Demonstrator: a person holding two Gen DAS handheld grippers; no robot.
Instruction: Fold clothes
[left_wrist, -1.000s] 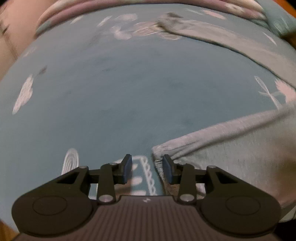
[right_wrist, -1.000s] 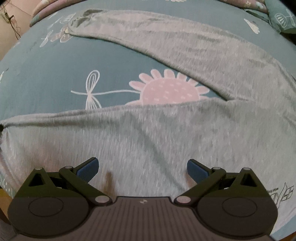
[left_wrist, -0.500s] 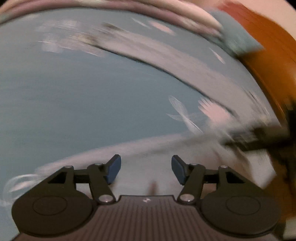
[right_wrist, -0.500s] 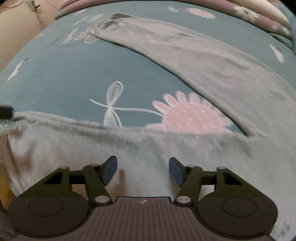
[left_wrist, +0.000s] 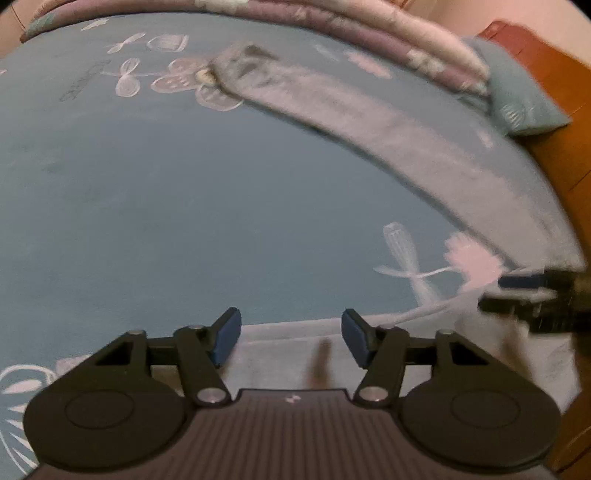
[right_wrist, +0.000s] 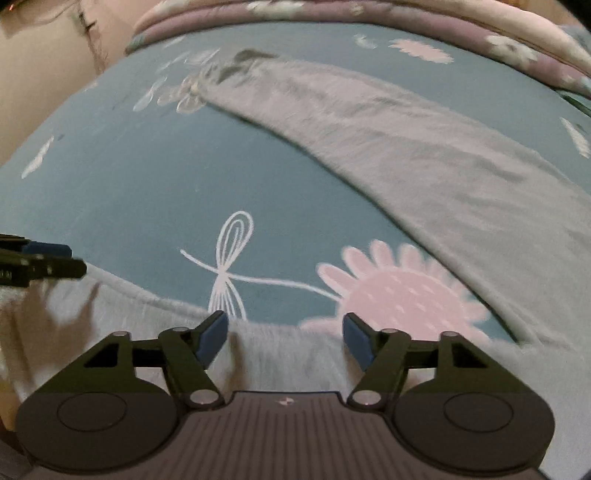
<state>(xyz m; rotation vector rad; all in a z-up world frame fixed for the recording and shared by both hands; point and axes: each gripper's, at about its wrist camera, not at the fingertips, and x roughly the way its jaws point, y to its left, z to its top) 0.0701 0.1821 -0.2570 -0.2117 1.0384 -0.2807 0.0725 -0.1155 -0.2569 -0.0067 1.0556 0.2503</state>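
Shifted since a second ago: left gripper (left_wrist: 291, 338), then at the end of the near pant leg, now over its upper hem, jaws just opened wider, fabric beneath but not pinched. Right gripper (right_wrist: 284, 338) likewise over the same hem further along, jaws just opened again after a brief narrowing, nothing clamped. Grey trousers (right_wrist: 424, 155): spread flat on the bed (right_wrist: 147, 177), two legs splayed apart in a V, far leg running diagonally toward the striped quilt (right_wrist: 369, 14), near leg lying across the bottom of both views. Teal sheet with pink flower (right_wrist: 402, 291) exposed between the legs. Progress judged early: no fold visible; legs not yet brought together, lengthwise and crosswise folds all outstanding.
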